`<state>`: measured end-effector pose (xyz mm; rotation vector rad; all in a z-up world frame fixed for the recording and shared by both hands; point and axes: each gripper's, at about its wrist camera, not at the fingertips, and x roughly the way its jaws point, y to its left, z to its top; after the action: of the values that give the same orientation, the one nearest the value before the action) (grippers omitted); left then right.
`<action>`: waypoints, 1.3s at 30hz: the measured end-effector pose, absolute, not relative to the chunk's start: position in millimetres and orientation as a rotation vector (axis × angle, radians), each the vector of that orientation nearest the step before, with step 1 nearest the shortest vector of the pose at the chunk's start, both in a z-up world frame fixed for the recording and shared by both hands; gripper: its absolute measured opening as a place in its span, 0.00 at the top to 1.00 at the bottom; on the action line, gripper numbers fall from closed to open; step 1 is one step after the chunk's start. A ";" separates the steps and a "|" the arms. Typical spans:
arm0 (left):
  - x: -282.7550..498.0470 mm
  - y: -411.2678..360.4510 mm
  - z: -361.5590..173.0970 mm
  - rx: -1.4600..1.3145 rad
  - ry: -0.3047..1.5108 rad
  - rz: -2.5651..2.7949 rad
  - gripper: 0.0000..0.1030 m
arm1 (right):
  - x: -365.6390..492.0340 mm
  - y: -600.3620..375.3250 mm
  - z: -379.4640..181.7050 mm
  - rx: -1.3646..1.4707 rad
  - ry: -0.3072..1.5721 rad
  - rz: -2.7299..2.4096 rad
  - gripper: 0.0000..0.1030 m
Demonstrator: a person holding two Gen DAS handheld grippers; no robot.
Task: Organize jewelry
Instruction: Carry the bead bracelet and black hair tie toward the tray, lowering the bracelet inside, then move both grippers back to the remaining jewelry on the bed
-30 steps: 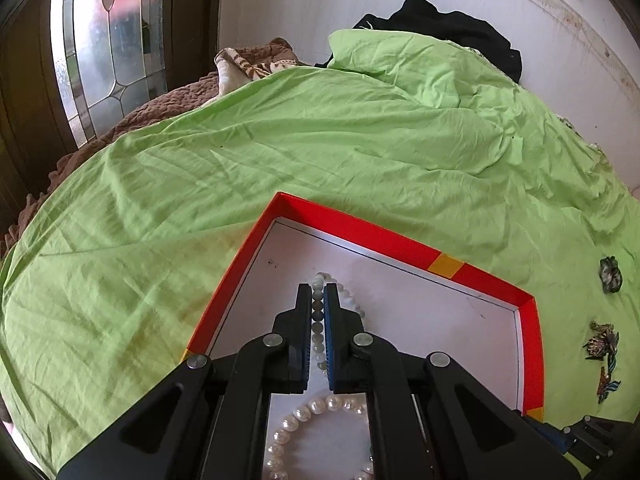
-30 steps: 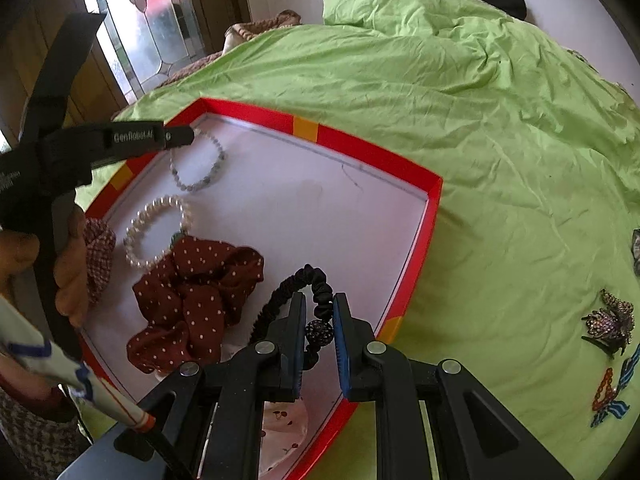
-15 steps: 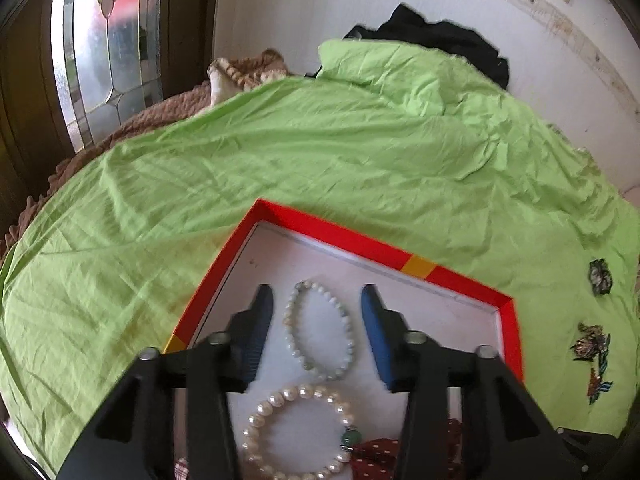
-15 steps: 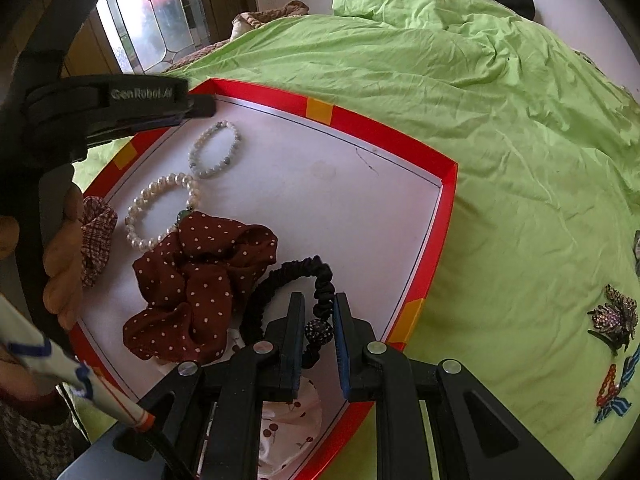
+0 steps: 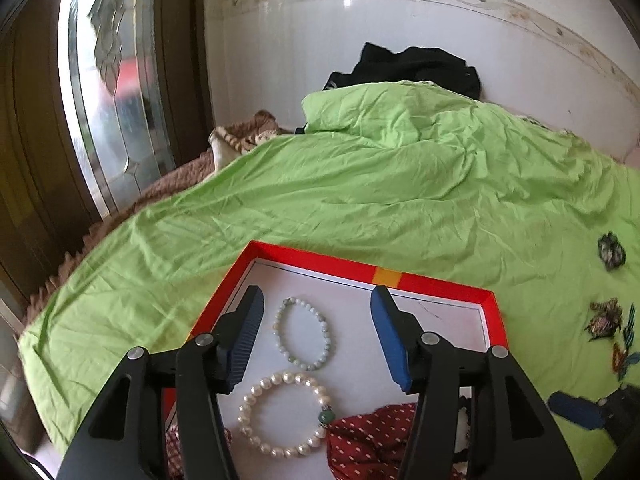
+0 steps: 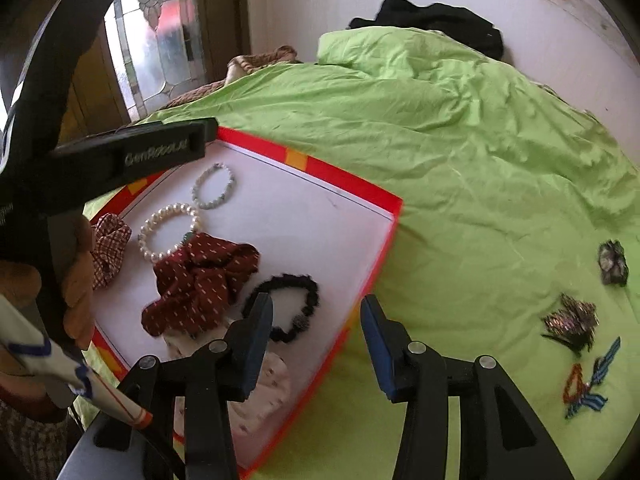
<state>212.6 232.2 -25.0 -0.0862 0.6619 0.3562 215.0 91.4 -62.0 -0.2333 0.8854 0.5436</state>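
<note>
A red-rimmed tray [image 5: 320, 261] [image 6: 384, 240] lies on the green bedsheet. In it lie a pale bead bracelet [image 5: 303, 334] [image 6: 213, 191], a pearl bracelet [image 5: 284, 414] [image 6: 170, 232], a dark red dotted scrunchie [image 6: 200, 280], a black hair tie [image 6: 286, 312], a checked scrunchie [image 6: 108, 248] and a white patterned scrunchie [image 6: 260, 396]. My left gripper [image 5: 316, 336] is open and empty above the pale bracelet. My right gripper [image 6: 316, 344] is open and empty above the tray's right rim, the black hair tie lying just beyond its left finger.
Loose pieces lie on the sheet to the right: a dark hair clip [image 6: 613, 262], a beaded butterfly clip [image 6: 572, 322] and a red and blue clip [image 6: 588, 388]. The bunched green duvet [image 5: 420, 120] and black clothing [image 5: 408, 66] are at the back, a glass door [image 5: 116, 100] at left.
My left gripper let go of the pale bracelet, opened and drew back upward. My right gripper let go of the black hair tie, opened and pulled back to the right.
</note>
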 end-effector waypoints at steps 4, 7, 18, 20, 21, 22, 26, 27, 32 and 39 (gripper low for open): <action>207.3 212.4 -20.6 -0.048 0.647 0.341 0.46 | 211.6 66.7 -60.4 -0.209 0.885 0.508 0.52; 202.7 196.5 -17.6 -0.012 0.631 0.329 0.43 | 209.4 45.9 -60.1 -0.177 0.887 0.477 0.52; 190.6 139.0 -15.6 0.144 0.599 0.283 0.39 | 211.1 -28.4 -69.7 -0.052 0.934 0.365 0.51; 189.5 130.3 -16.4 0.162 0.599 0.272 0.39 | 208.9 -37.6 -69.0 -0.043 0.929 0.354 0.51; 188.3 125.6 -16.8 0.171 0.597 0.267 0.39 | 207.8 -42.6 -68.5 -0.040 0.926 0.346 0.50; 187.4 123.4 -17.0 0.174 0.596 0.264 0.39 | 206.9 -46.6 -68.3 -0.036 0.925 0.341 0.50; 183.4 114.1 -18.3 0.160 0.607 0.227 0.39 | 205.0 -65.7 -69.6 -0.020 0.925 0.316 0.50; 182.6 112.2 -18.7 0.154 0.614 0.217 0.39 | 204.5 -70.5 -70.2 -0.016 0.926 0.310 0.50; 181.7 102.8 -23.9 0.108 0.661 0.151 0.38 | 202.5 -93.6 -71.2 -0.001 0.925 0.278 0.50; 182.8 83.6 -31.5 0.126 0.686 0.122 0.38 | 203.9 -134.2 -71.7 0.034 0.918 0.221 0.49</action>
<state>182.8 83.6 -31.5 0.1262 0.6863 0.1218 203.9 -134.2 -71.7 0.0338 0.9182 0.2209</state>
